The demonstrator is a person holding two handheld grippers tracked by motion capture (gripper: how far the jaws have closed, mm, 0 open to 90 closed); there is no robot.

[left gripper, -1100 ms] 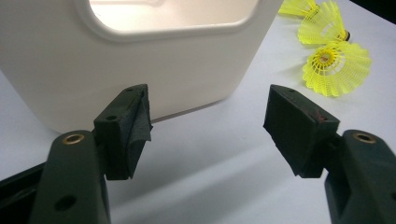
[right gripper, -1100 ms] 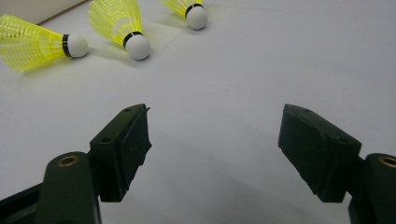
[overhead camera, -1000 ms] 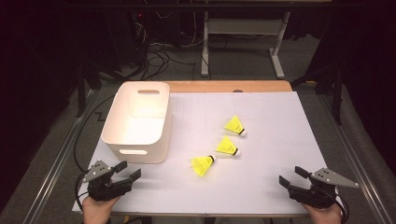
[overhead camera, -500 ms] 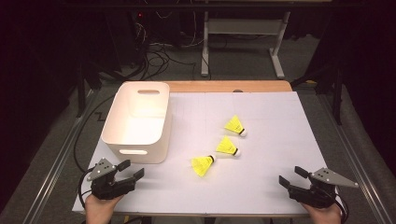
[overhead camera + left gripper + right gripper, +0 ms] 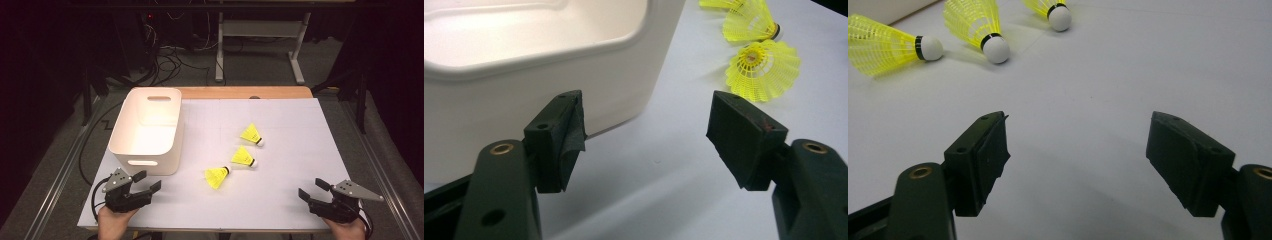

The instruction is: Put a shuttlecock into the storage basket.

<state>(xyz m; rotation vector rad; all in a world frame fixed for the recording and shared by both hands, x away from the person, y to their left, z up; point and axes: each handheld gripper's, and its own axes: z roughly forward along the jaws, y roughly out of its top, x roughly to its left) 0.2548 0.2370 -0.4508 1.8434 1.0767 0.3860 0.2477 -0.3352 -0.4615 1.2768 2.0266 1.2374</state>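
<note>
Dim room beyond white-covered rectangular table (image 5: 300, 125) with bare wooden far edge (image 5: 240, 92). Grey carpeted floor (image 5: 260, 70) strewn with tangled black cables (image 5: 165, 57). White metal desk frame (image 5: 260, 35) stood behind. Light fell brightly on tabletop.

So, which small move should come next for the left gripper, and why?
Probably ease the left gripper forward and to its right toward the nearest shuttlecock. Its jaws stand open and hold nothing, and that shuttlecock lies on its side just ahead, beside the white bin into which it most likely goes. The right gripper is open too, but farther off.
</note>
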